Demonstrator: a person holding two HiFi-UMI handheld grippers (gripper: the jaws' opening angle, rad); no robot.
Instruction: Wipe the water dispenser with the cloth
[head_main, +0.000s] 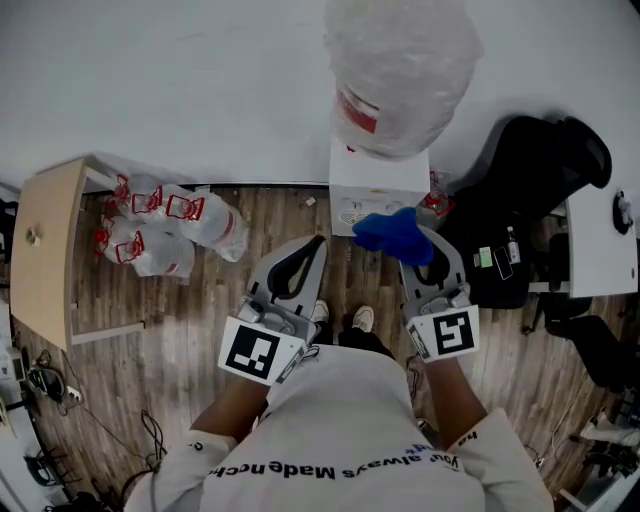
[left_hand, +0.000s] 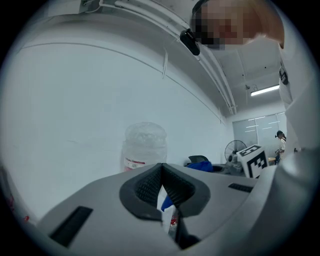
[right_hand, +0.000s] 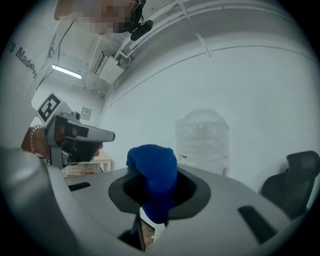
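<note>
- We hold both forearms out in front of the body, elbows bent, each hand wrapped behind its marker cube.
- Our left gripper (head_main: 318, 246) points forward and slightly right over the wooden floor (head_main: 200, 320). Its jaws are pressed together at the tips with nothing between them.
- Our right gripper (head_main: 418, 248) reaches a little further forward, its jaws clamped on a bunched blue cloth (head_main: 392, 232) that sticks out past the tips.
- The white water dispenser (head_main: 378, 188) stands against the wall straight ahead, and a large bottle (head_main: 400, 70) wrapped in clear plastic sits on top of it.
- From the head view the cloth overlaps the dispenser's lower right corner, but we cannot tell whether the two are touching.
- The cloth covers the right gripper's fingertips in the head view.
- In both gripper views each gripper's own body hides the dispenser's cabinet, so only the wrapped bottle rises above it.
- A black chair (head_main: 535, 180) stands just right of the dispenser, and its lower part is lost in shadow.
</note>
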